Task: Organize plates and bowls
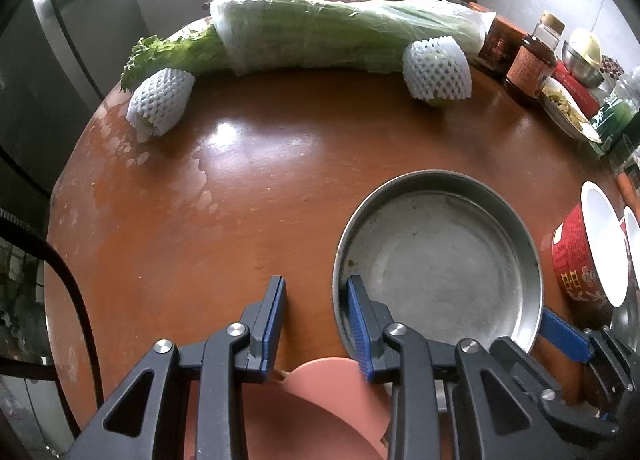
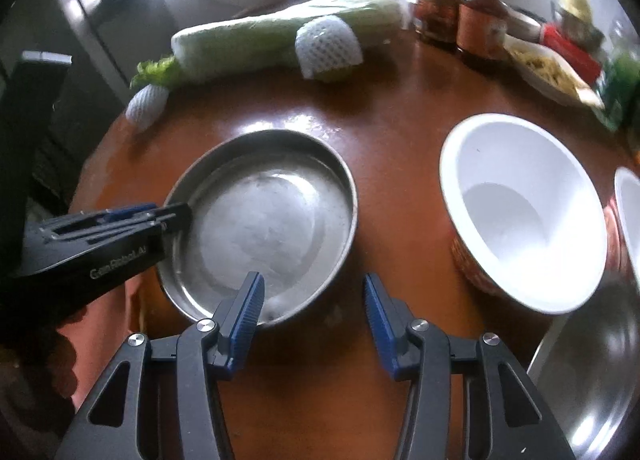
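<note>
A shallow steel plate [image 1: 436, 260] [image 2: 272, 227] lies on the round brown table [image 1: 240, 199]. My left gripper [image 1: 316, 292] [image 2: 180, 213] straddles its left rim: one pad is inside against the wall, and bare table shows between the other pad and the rim. My right gripper [image 2: 312, 300] is open over the near rim, one finger above the plate and one over the table. One of its blue fingers [image 1: 564, 334] shows by the plate. A white bowl with a red patterned outside [image 2: 520, 211] [image 1: 600, 244] stands to the right, a second one [image 2: 630, 219] beside it. Something flat and pink [image 1: 332, 396] lies beneath the left gripper.
A long bagged green vegetable [image 1: 320, 35] and two foam-netted fruits [image 1: 160, 107] [image 1: 436, 67] lie at the back. Jars and bottles [image 1: 528, 63] and a dish of food [image 1: 568, 111] crowd the back right. A steel basin [image 2: 592, 372] sits near right; a dark fridge [image 1: 60, 59] stands left.
</note>
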`<action>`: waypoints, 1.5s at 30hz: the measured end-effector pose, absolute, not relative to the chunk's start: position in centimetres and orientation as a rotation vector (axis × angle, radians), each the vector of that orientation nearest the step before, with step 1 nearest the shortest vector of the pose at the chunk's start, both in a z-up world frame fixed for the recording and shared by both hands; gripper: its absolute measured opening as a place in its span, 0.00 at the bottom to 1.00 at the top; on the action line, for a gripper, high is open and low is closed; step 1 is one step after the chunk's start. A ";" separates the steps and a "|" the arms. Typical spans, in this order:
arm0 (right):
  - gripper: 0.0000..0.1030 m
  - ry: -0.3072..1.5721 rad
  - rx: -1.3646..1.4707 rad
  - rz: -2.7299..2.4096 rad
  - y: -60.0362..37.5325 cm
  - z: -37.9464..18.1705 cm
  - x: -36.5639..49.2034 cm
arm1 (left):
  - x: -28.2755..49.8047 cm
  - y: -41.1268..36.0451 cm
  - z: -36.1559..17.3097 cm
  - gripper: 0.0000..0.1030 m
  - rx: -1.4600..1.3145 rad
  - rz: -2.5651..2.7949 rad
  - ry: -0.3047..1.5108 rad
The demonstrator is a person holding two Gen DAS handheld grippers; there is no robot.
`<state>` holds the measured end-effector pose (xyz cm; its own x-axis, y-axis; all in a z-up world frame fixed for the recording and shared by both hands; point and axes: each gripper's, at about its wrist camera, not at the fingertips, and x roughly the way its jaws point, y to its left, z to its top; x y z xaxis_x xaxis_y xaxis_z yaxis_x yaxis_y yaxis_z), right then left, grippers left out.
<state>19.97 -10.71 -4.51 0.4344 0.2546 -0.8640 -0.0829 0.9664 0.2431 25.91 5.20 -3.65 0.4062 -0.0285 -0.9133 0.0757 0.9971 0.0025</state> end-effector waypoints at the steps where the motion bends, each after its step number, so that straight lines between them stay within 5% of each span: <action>1: 0.51 1.097 0.185 0.210 -10.9 -4.4 19.8 | 25.9 5.2 -3.6 0.31 0.048 -0.067 1.151; 11: 0.51 1.091 0.227 0.184 -12.1 -4.7 20.8 | 26.2 4.7 -3.7 0.31 0.052 -0.085 1.147; 14: 0.32 1.061 0.183 0.229 -11.0 -4.6 21.1 | 26.1 4.3 -3.6 0.21 0.048 -0.122 1.143; 20: 0.27 1.004 0.145 0.247 -10.4 -3.9 20.8 | 25.8 5.0 -3.2 0.20 0.014 -0.131 1.126; 45: 0.27 0.858 0.079 0.232 -10.1 -0.4 21.5 | 25.4 4.4 -0.3 0.20 0.007 -0.096 0.980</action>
<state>21.52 -10.11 -0.38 0.6304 0.2341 -0.7401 -0.1708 0.9719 0.1618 25.39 4.41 -0.25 0.5530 -0.0779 -0.8295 0.0843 0.9957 -0.0373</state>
